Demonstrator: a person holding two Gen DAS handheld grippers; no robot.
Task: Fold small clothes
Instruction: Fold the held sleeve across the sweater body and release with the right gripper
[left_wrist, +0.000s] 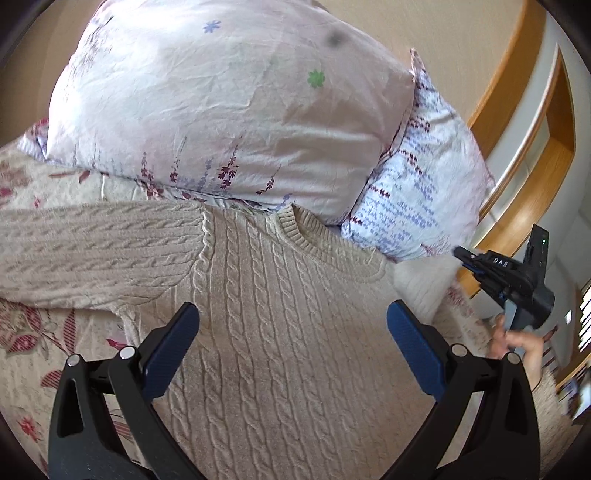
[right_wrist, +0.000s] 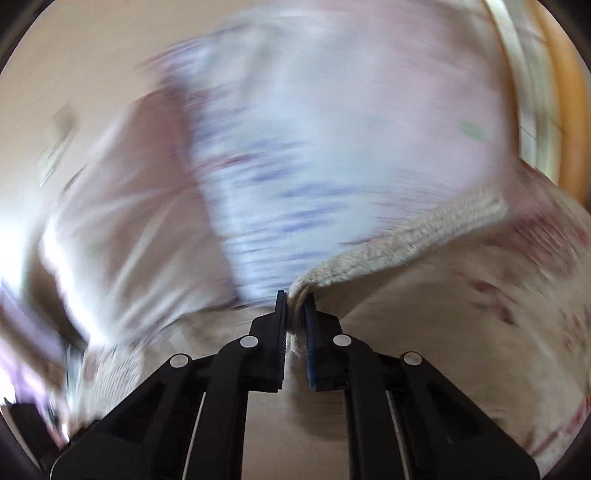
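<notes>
At the far left of the left wrist view, the bedspread (left_wrist: 26, 354) shows its cream ground with red flowers, and across it runs one long sleeve (left_wrist: 92, 243) of the beige cable-knit sweater (left_wrist: 280, 332), stretched out flat toward the left edge. The sweater's body lies face up on the bed, its ribbed neckline (left_wrist: 314, 236) pointing toward the pillows. Above it a large pale pink pillow (left_wrist: 221, 103) with scattered flower sprigs leans over the collar end, and just to its right a second pillow (left_wrist: 417, 188), white with rows of blue and maroon marks, sits beside the sweater's shoulder.

The left tongs (left_wrist: 293, 332) hang over the middle of the sweater with their blue pads (left_wrist: 173, 347) standing wide apart — nothing between them, only the knit below.

Further right, near the bed's edge, the right tongs (left_wrist: 469, 260) appear as a black tool held in a hand (left_wrist: 517, 345), with a wooden frame (left_wrist: 517, 110) curving behind.

In the right wrist view, everything past the tool is smeared by motion blur. The right tongs (right_wrist: 294, 306) are pinched nearly closed on a fold of the sweater's ribbed edge (right_wrist: 406, 236) — the knit runs from between the pads up and off to the right, lifted above the flowered bedspread (right_wrist: 498, 295). Behind it the blue-marked pillow (right_wrist: 295, 147) fills the middle of the view.
</notes>
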